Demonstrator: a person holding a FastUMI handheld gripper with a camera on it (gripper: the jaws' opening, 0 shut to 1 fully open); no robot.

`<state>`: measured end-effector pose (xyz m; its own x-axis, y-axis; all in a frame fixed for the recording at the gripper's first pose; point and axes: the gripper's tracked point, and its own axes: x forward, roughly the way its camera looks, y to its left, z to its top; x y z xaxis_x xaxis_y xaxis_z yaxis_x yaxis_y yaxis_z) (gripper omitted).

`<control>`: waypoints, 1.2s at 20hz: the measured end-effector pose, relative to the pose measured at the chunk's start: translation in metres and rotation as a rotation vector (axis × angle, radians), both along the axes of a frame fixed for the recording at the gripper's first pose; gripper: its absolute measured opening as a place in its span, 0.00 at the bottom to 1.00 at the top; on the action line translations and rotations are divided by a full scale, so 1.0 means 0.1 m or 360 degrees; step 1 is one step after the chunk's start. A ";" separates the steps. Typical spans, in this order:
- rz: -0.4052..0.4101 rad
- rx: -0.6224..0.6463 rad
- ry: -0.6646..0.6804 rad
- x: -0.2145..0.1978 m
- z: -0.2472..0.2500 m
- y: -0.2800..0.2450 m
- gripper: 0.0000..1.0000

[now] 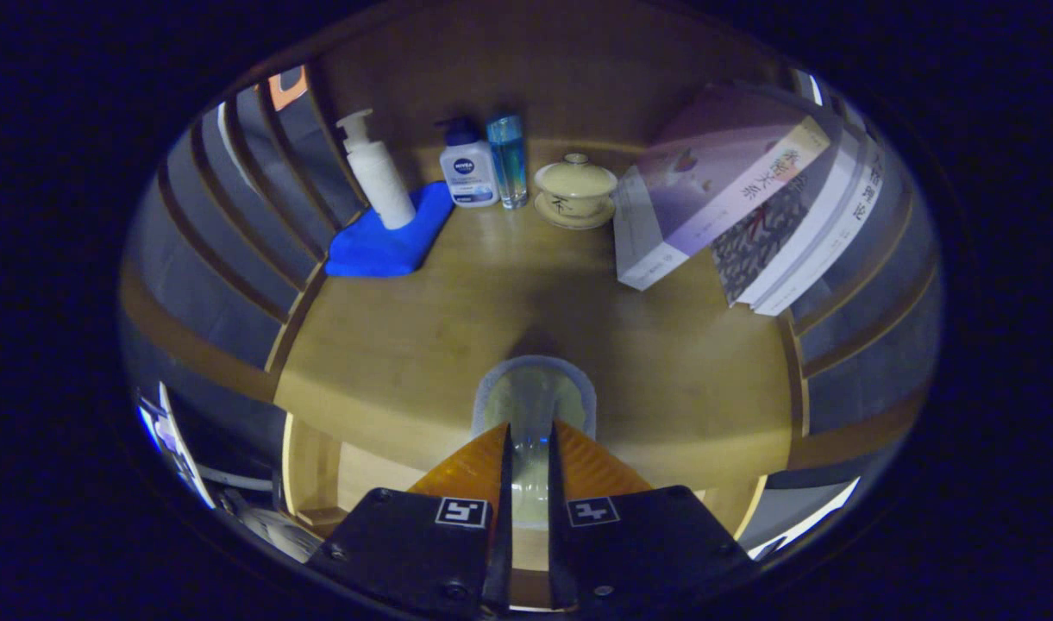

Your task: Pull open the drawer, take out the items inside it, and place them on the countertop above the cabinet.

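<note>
While the drawer below stands pulled out, a pale, translucent item rides between the orange fingers over the cabinet top.

Gripper: the gripper (530, 435) has its fingers closed to a narrow gap, both pressing on the pale item (535, 397), which juts forward beyond the tips.

Item: rounded, whitish with a bluish rim; what it is cannot be told.

Step in hand: by the look of it, the carry-and-place stage, the item brought above the front edge of the countertop (423, 345).

Next move: likely to ease it forward and down onto the bare wood ahead of the fingers, then let the fingers part; that bare stretch lies well apart from the things at the back.

Drawer: the open drawer (354, 483) shows below the counter's front edge, beside the fingers; its contents are hidden.

Back of counter: a white pump bottle (378, 177) stands on a blue cloth (388, 241); beside it a second pump bottle (467, 168) and a clear blue bottle (509, 159).

Lidded cup: a cream lidded cup (575, 185) sits on its saucer, lid on, contents unseen.

Books: leaning books (742, 207) fill the right side.
</note>
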<state>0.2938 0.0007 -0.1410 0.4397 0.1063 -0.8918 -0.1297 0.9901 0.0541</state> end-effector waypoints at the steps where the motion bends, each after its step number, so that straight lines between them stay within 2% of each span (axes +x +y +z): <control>1: -0.0014 -0.0002 -0.0004 0.07 -0.01 -0.02 0.20; 8: -0.0100 0.0072 -0.0003 0.26 -0.14 -0.01 0.20; 12: -0.0129 0.0208 -0.0060 0.26 -0.11 0.03 0.23; 16: -0.0125 0.0287 -0.0188 0.25 0.02 0.06 0.58; 22: -0.0196 0.0297 -0.0543 0.22 0.44 -0.06 0.79; 24: -0.0148 0.0256 -0.0652 0.08 0.52 -0.07 0.79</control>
<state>0.3023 -0.0059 -0.0887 0.7675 0.1726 -0.6174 -0.0834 0.9818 0.1707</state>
